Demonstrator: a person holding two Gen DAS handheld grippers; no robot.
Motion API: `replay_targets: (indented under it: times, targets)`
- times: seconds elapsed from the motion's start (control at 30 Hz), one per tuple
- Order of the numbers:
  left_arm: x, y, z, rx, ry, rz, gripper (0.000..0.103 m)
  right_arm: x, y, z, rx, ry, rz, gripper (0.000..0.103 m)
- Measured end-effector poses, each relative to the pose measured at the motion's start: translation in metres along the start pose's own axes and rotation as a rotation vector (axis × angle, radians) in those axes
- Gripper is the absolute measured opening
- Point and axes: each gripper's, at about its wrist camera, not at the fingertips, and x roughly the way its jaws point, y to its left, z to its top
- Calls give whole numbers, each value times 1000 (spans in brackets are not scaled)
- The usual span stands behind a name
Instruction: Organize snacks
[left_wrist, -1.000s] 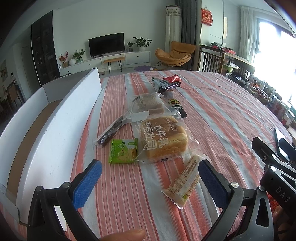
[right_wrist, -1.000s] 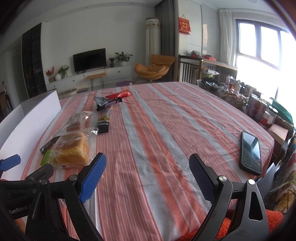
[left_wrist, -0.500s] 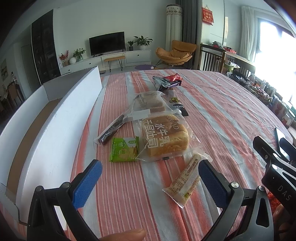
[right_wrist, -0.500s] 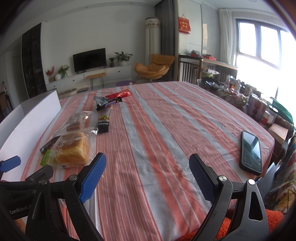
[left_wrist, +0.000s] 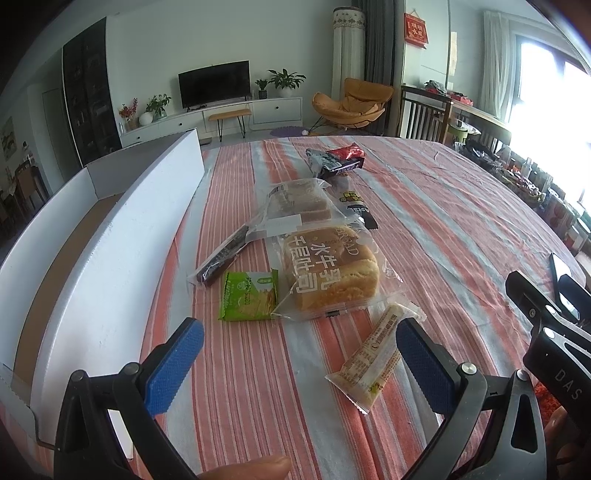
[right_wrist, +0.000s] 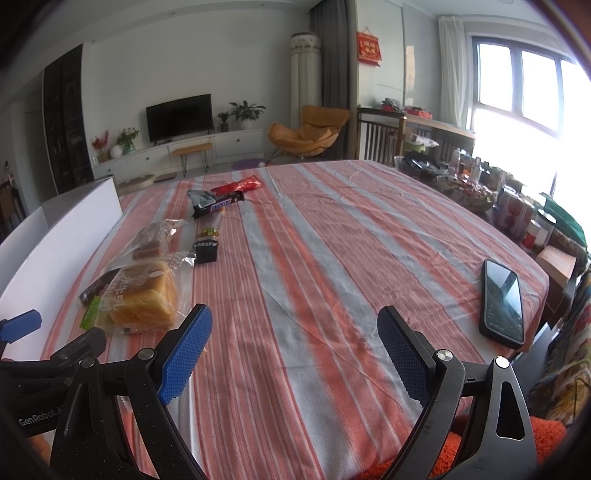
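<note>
Gaping empty, both tongs (left_wrist: 299, 360) (right_wrist: 293, 347) face snacks (left_wrist: 328, 273) (white box (left_wrist: 110, 236) leftward).

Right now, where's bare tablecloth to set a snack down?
Widest free patch: between the snack cluster and the phone, ahead of the right hand-held gripper. A narrow strip runs between the white box and the green packet. It is crowded around the bread loaf, where packets touch or overlap.

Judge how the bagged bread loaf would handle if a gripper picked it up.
The bread loaf looks soft and would probably squash under a firm pinch. Its loose clear wrapper looks slick, so fingers could slip or grab film alone. It likely feels light for its bulk.
</note>
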Motion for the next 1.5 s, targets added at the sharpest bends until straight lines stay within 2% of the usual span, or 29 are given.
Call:
replay_targets:
  times: [0.47, 0.63, 0.87, 1.2, 1.5]
  targets:
    - [3, 4, -1, -9, 21, 7, 103, 1, 0, 0, 2, 4, 1, 93]
    - [8, 13, -8, -10, 68, 15, 103, 4, -3, -4, 33, 23, 12, 93]
    - [24, 31, -23, -25, 173, 8, 103, 21, -23, -7, 140, 126, 45, 93]
    - [50, 30, -38, 8, 287, 11, 103, 25, -22, -9, 140, 188, 83, 93]
    - [50, 32, -41, -2, 283, -2, 103, 30, -26, -8, 152, 220, 111, 93]
